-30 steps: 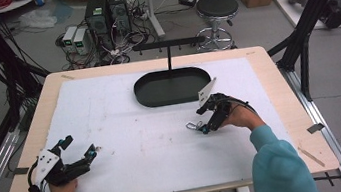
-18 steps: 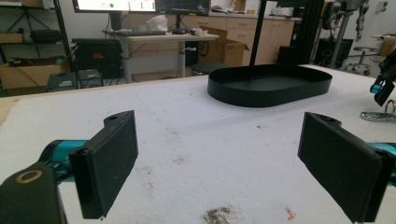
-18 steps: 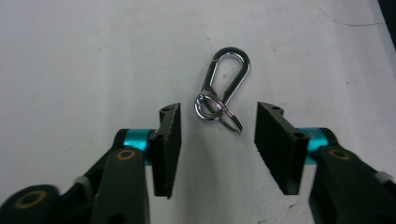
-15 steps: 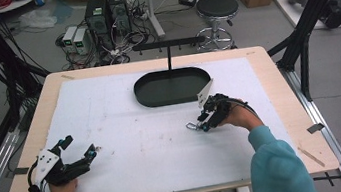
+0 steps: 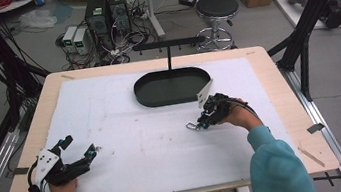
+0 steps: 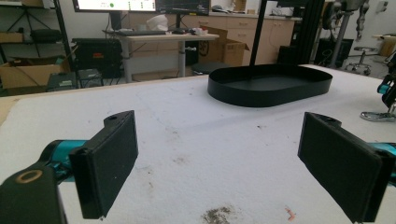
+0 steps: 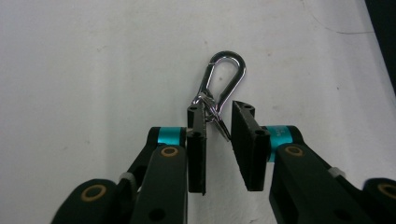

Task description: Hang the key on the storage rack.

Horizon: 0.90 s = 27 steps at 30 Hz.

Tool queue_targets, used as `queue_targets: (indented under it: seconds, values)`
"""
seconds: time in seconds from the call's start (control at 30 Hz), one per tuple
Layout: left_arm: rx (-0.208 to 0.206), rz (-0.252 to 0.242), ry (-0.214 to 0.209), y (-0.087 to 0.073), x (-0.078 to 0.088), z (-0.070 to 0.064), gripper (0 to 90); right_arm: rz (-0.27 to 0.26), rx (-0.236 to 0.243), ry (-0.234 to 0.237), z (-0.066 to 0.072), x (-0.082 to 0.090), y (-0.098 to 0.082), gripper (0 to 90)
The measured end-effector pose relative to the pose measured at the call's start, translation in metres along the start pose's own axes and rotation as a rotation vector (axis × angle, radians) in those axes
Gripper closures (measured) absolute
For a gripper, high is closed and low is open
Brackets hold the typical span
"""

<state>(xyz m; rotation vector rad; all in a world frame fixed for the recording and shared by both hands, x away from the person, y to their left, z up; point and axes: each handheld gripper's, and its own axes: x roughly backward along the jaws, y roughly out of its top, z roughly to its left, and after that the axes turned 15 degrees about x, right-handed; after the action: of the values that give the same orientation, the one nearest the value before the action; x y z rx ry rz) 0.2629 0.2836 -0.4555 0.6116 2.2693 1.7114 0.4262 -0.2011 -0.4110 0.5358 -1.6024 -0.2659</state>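
Carabiner's (image 7: 223, 79) ring end — half hidden between the right gripper's (image 7: 218, 140) fingers (image 7: 196, 149)

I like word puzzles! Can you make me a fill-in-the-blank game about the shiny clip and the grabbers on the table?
1. The silver carabiner lies on the ____ mat.
2. The right gripper has just been closing its jaws, with the carabiner's key ____ between them.
3. The left gripper has its jaws wide ____, with nothing between them.
4. The oval tray at the far side of the mat is ____ in colour.

Missing words: white; ring; open; black
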Motion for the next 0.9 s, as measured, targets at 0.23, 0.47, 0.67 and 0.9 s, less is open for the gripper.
queue_targets:
  seconds: [0.23, 0.47, 0.67, 0.9]
  values:
    - [-0.001, 0.000, 0.000, 0.0000, 0.0000, -0.0001, 12.5, -0.007, 0.009, 0.001, -0.0006, 0.0007, 0.0006, 81.8]
    - [-0.001, 0.002, 0.001, 0.0001, 0.0000, 0.0001, 12.5, 0.000, 0.013, -0.006, 0.0002, 0.0012, 0.0015, 84.7]
    - [0.001, 0.001, 0.002, 0.0001, -0.0001, 0.0001, 12.6, 0.022, 0.005, 0.002, 0.0011, -0.0004, 0.0024, 87.9]
    - [0.002, 0.002, 0.002, 0.0001, -0.0001, 0.0002, 12.5, 0.022, 0.001, 0.005, 0.0008, 0.0003, 0.0020, 88.2]
